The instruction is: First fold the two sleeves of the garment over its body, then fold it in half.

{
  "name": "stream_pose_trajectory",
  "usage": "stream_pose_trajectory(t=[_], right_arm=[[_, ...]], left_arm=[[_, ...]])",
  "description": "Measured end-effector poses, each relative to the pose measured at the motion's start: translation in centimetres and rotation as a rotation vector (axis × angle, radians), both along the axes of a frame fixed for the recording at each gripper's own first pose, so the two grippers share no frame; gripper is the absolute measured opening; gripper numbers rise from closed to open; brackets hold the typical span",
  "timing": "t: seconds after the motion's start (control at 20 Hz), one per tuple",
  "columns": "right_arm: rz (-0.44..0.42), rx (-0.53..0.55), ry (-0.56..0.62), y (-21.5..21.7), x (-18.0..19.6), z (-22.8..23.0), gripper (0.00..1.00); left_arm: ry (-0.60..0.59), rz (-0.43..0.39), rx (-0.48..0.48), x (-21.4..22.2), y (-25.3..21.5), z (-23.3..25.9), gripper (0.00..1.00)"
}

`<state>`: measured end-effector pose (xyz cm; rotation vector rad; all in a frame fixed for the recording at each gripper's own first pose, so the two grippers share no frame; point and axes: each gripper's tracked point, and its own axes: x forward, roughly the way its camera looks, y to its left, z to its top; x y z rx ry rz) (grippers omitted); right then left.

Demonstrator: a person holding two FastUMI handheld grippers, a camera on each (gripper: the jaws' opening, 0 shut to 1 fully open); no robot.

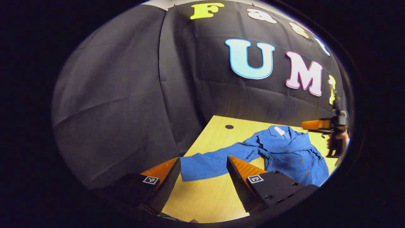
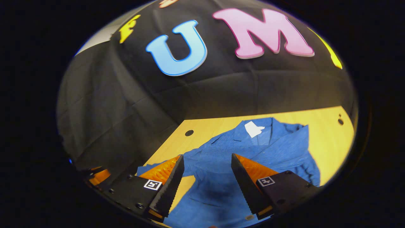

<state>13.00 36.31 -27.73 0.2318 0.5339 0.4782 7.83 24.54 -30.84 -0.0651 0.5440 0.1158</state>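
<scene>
A blue buttoned garment (image 1: 284, 152) lies spread on the wooden table (image 1: 205, 199), collar and white label (image 1: 279, 130) at the far end. One long sleeve (image 1: 205, 164) stretches out flat toward my left gripper (image 1: 204, 166), which is open, with the cuff lying between and just beyond its fingertips. In the right gripper view the garment's body (image 2: 262, 148) lies below my right gripper (image 2: 208, 158), which hovers open over the chest with nothing between its fingers. Cloth lies bunched in a fold along the body's right side (image 2: 294, 142). The right gripper (image 1: 305, 125) also appears at the far right, held by a hand (image 1: 337, 142).
The table (image 2: 329, 139) has small round holes (image 1: 229, 127) (image 2: 189, 133) (image 2: 340, 121) near its far edge. The booth's black cloth wall (image 1: 126, 110) stands close behind and left of the table. Bare wood shows in front of the sleeve.
</scene>
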Motion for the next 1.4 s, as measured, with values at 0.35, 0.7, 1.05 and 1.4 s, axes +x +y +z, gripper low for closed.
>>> stream_pose_trajectory(t=[0.35,0.7,1.05,1.4], right_arm=[[-0.149,-0.025,-0.017,-12.7,-9.0,4.6,0.94],[-0.353,0.009,0.03,-20.5,-10.8,4.4,0.93],[-0.337,0.003,0.025,-20.3,-10.5,5.4,0.94],[-0.308,0.026,0.053,-19.0,-10.5,4.7,0.93]], left_arm=[[0.27,0.118,-0.069,3.7,2.2,-8.9,0.86],[0.398,0.168,-0.035,5.7,4.2,-13.9,0.86],[0.451,0.194,-0.093,4.7,4.6,-15.7,0.86],[0.472,0.009,-0.049,6.1,3.0,-15.6,0.52]])
